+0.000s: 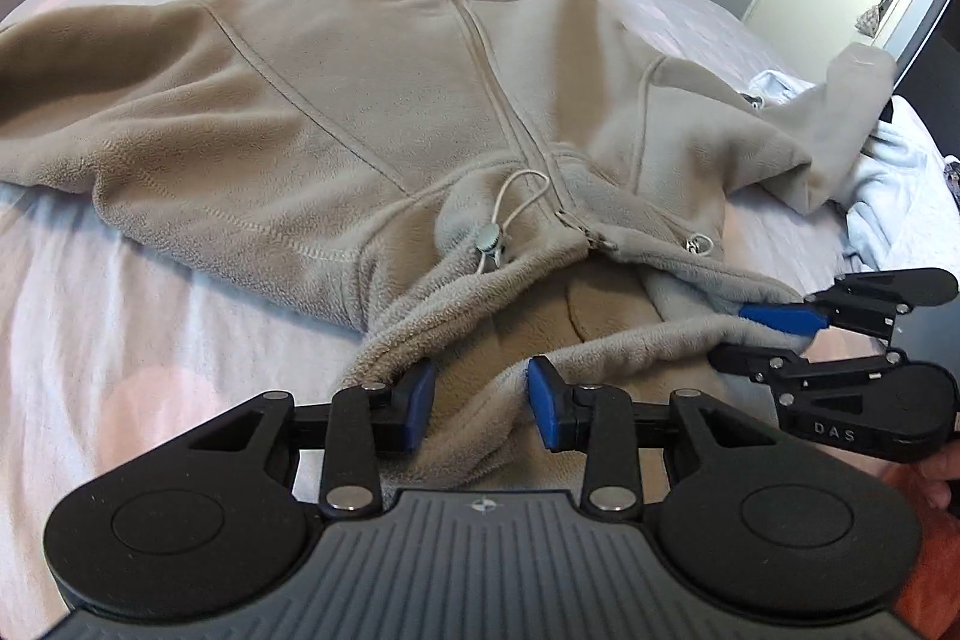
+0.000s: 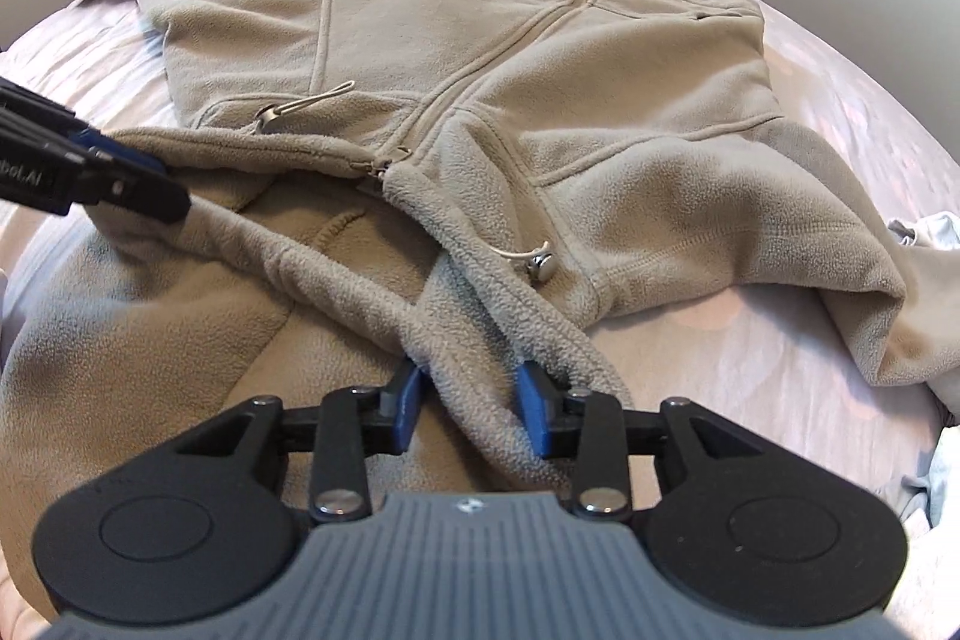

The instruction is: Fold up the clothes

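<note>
Fleece jacket point(image 1: 372, 100) is spread front-up on the bed point(image 1: 120, 340), zip closed, hem far, hood nearest the cameras. One sleeve point(image 1: 90, 100) lies out flat to the side; the other point(image 1: 840, 124) is bunched over pale laundry point(image 1: 888, 196) at the bed's edge.

Left claw point(image 1: 480, 400): jaws part open, hood edge lying between the pads, not seen to be pinched. Right claw point(image 2: 465, 409): jaws likewise part open, a rope of hood fleece running between them, apparently loose; in the left view its pads look nearer together against the hood rim, so a light grip cannot be ruled out.

Fold state is judged unclear: body flat, hood rumpled, no panel seen folded over.

Risks noted:
- Thick fleece may slip from half-closed pads if lifted, the hood dropping askew.
- Drawcord point(image 1: 510, 214) and toggle point(image 2: 543, 265) lie close by; a snag would drag the collar.
- The bunched sleeve may pull laundry along if the jacket is shifted.
</note>
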The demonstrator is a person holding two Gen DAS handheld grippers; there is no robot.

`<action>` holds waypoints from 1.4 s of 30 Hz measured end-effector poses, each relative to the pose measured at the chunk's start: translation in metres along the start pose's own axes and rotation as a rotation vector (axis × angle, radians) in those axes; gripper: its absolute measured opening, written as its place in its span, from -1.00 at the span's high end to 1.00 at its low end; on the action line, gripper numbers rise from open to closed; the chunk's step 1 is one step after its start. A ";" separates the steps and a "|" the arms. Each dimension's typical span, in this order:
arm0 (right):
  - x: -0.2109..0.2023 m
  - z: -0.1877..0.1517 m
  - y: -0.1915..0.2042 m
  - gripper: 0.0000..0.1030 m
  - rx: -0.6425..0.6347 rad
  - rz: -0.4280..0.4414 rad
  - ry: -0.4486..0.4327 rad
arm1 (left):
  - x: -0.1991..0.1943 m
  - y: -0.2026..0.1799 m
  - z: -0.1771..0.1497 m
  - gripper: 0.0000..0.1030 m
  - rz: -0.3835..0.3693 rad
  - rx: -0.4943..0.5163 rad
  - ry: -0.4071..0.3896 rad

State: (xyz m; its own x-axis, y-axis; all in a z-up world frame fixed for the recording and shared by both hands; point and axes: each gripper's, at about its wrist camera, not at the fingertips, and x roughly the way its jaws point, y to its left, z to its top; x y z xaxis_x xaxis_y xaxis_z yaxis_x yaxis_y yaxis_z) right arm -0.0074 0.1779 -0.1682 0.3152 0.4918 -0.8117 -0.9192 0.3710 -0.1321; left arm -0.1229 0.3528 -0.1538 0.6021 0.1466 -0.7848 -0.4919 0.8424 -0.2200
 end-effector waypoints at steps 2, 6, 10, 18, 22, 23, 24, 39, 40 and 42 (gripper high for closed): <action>0.001 0.000 0.001 0.22 -0.002 0.005 0.010 | 0.005 -0.001 0.002 0.37 0.019 0.007 0.005; 0.003 -0.001 0.003 0.18 -0.009 0.006 0.015 | 0.014 -0.005 0.001 0.37 0.056 0.046 0.020; 0.000 -0.001 0.003 0.08 -0.007 0.001 0.002 | 0.010 -0.012 -0.002 0.36 0.072 0.092 -0.003; -0.037 -0.002 0.011 -0.27 -0.080 0.068 -0.075 | -0.032 -0.027 0.004 0.19 -0.053 0.153 -0.098; -0.058 -0.007 0.025 -0.27 -0.182 0.137 -0.079 | -0.044 -0.039 0.009 0.19 -0.144 0.241 -0.029; -0.063 -0.010 0.030 -0.27 -0.211 0.154 -0.079 | -0.045 -0.044 0.008 0.19 -0.162 0.273 -0.002; -0.068 -0.013 0.035 -0.27 -0.237 0.171 -0.079 | -0.045 -0.048 0.006 0.19 -0.176 0.304 0.025; -0.102 -0.055 0.101 -0.41 -0.517 0.375 -0.007 | -0.063 -0.082 -0.036 0.02 -0.268 0.638 0.219; -0.098 -0.056 0.104 -0.41 -0.524 0.368 0.003 | -0.063 -0.080 -0.037 0.01 -0.274 0.631 0.219; -0.091 -0.059 0.110 -0.30 -0.538 0.354 0.023 | -0.064 -0.076 -0.038 0.01 -0.289 0.622 0.221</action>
State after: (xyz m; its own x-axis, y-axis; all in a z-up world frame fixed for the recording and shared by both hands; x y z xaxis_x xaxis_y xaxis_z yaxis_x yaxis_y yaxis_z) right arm -0.1508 0.1274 -0.1422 -0.0286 0.4927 -0.8698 -0.9586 -0.2601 -0.1159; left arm -0.1478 0.2595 -0.1087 0.4807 -0.1793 -0.8584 0.1562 0.9807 -0.1173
